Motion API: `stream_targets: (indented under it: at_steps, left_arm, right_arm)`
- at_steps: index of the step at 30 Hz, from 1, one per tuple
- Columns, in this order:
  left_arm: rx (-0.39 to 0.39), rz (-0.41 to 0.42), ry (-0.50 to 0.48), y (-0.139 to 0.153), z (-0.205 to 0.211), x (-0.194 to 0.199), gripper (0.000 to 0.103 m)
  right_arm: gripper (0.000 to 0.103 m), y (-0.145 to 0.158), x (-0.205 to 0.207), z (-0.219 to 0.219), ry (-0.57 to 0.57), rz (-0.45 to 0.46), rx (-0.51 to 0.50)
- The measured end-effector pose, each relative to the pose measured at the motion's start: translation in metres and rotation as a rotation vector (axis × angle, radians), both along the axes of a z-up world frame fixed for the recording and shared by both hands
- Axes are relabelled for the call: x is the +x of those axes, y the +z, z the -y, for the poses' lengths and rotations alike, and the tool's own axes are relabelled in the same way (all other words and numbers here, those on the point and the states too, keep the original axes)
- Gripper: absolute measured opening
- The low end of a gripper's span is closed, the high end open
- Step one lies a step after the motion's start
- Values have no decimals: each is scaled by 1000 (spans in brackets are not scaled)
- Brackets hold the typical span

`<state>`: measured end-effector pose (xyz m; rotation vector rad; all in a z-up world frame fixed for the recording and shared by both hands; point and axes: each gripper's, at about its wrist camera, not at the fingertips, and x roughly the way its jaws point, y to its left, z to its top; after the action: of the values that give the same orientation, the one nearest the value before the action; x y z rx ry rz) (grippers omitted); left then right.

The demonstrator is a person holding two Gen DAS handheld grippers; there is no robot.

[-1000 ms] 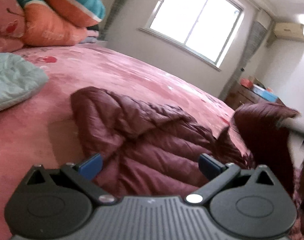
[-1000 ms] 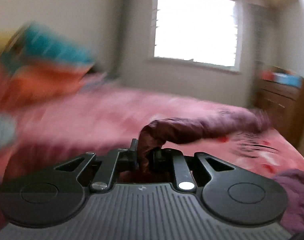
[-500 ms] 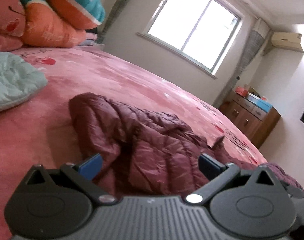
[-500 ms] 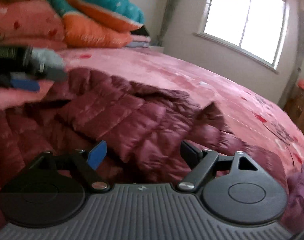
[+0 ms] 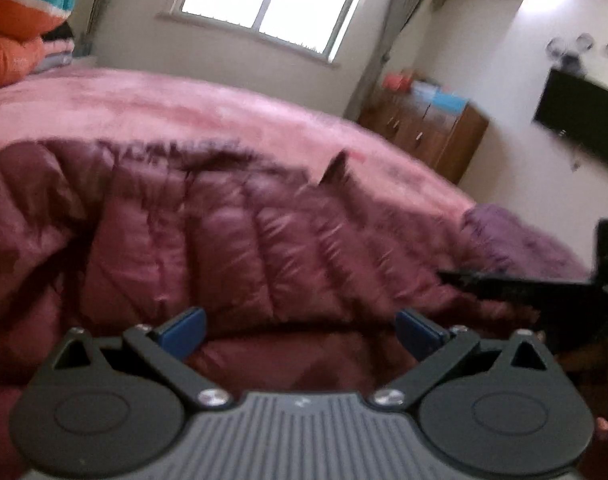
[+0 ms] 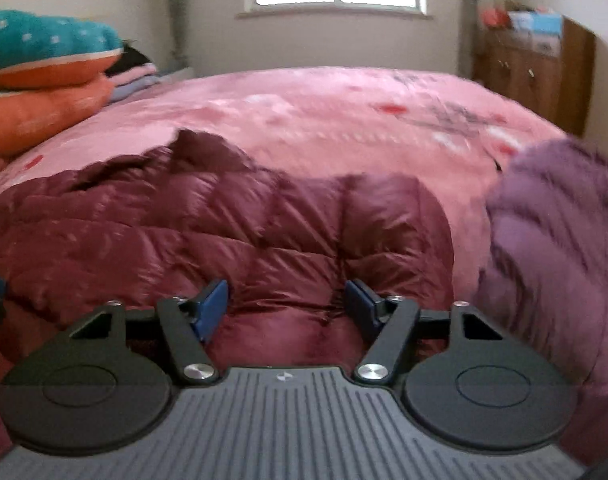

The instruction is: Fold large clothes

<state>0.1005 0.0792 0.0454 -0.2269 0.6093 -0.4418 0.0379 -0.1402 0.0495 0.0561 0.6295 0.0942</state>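
A maroon quilted down jacket point(image 5: 244, 240) lies spread on the pink bed, partly folded over itself; it fills the near half of the right wrist view point(image 6: 224, 236) too. My left gripper point(image 5: 300, 330) is open and empty, just above the jacket's near edge. My right gripper point(image 6: 286, 304) is open and empty over the jacket's near right part. The right gripper's black body shows at the right edge of the left wrist view point(image 5: 544, 288).
A purple fluffy garment point(image 6: 556, 248) lies on the bed right of the jacket, also in the left wrist view point(image 5: 516, 236). Orange and teal pillows point(image 6: 44, 80) are stacked at the far left. A wooden dresser point(image 5: 424, 136) stands beyond the bed's right side.
My right gripper let go of the jacket sleeve it held up and opened; the sleeve now lies on the jacket. Both grippers swung right and came low over the jacket's near edge.
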Motion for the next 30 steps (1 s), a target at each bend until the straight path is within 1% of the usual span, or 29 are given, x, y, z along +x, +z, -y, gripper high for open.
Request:
stream_targets:
  at_steps: [1, 2, 8, 13, 15, 16, 17, 19, 21, 24, 26, 28, 30]
  left_arm:
    - [7, -8, 5, -3, 2, 5, 100]
    - [11, -8, 13, -5, 2, 10, 100]
    - [25, 1, 51, -11, 1, 32, 100]
    - [30, 12, 59, -12, 3, 28, 100]
    - [35, 18, 63, -8, 4, 24, 100]
    - [31, 28, 61, -6, 2, 20, 100]
    - [25, 36, 58, -3, 1, 17, 100]
    - [11, 58, 57, 7, -2, 12, 100]
    - [6, 86, 67, 15, -7, 7, 100]
    - [1, 129, 111, 25, -20, 0, 100]
    - [-1, 137, 149, 28, -30, -2, 100]
    - [-4, 133, 175, 27, -41, -3, 100]
    - [-5, 127, 198, 27, -50, -4, 100]
  right_arm:
    - [80, -2, 3, -4, -5, -4, 0]
    - [81, -3, -9, -11, -6, -3, -9]
    - [86, -13, 10, -42, -61, 6, -81]
    - [90, -21, 19, -62, -83, 8, -119]
    - [94, -21, 13, -65, -80, 8, -119]
    - [95, -14, 10, -61, -74, 8, -113]
    - [99, -9, 4, -56, -66, 7, -98]
    - [99, -8, 8, -46, -55, 0, -55]
    - [101, 5, 2, -42, -64, 0, -26]
    - [103, 35, -9, -43, -69, 31, 23]
    - [103, 56, -11, -50, -40, 59, 67]
    - [103, 74, -4, -59, -1, 69, 141]
    - [103, 87, 6, -70, 44, 62, 249]
